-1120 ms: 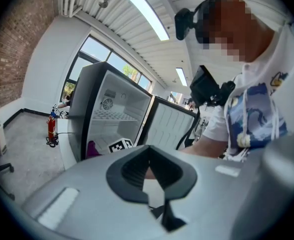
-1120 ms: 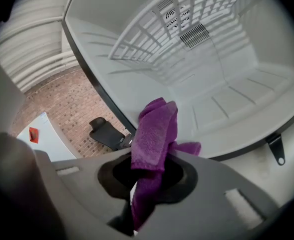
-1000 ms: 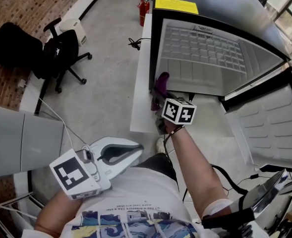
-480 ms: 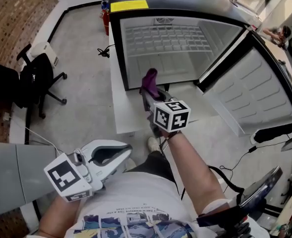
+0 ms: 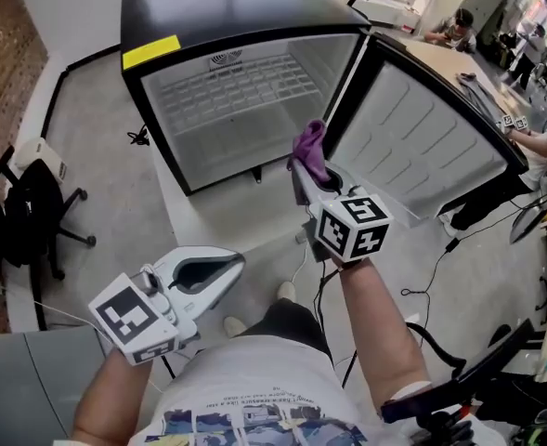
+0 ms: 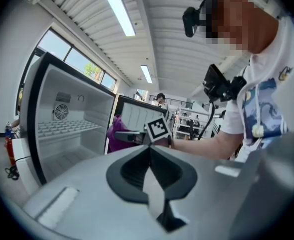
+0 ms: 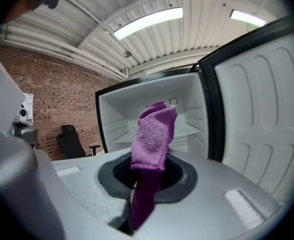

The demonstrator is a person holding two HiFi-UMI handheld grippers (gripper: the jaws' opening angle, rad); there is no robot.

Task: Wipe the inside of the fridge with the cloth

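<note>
— Cloth (image 5: 310,147): where does it sit?
— Pinched in the right gripper (image 5: 303,171); the jaws are clamped on the lower part of the purple fabric, and the rest stands up above them in a bunched fold (the right gripper view shows this plainly). It is held just before the open fridge (image 5: 227,12), at about twelve o'clock from the person, near the opening's lower right corner.
— And the fridge itself?
— Black cabinet, white inside; a wire shelf (image 5: 236,82) crosses the upper part; a yellow label (image 5: 149,52) sits on the top edge at about ten o'clock of the opening; the door (image 5: 412,137) is swung wide toward two o'clock.
— What of the other claw?
— The left gripper (image 5: 239,263) hangs low at about seven o'clock, close to the wearer's shirt (image 5: 254,379) and well apart from the fridge; its jaws are pressed together with nothing between them.
— Anything round about?
— A black office chair (image 5: 32,203) at nine o'clock on the grey floor; a seated person (image 5: 459,21) far off at one o'clock.
</note>
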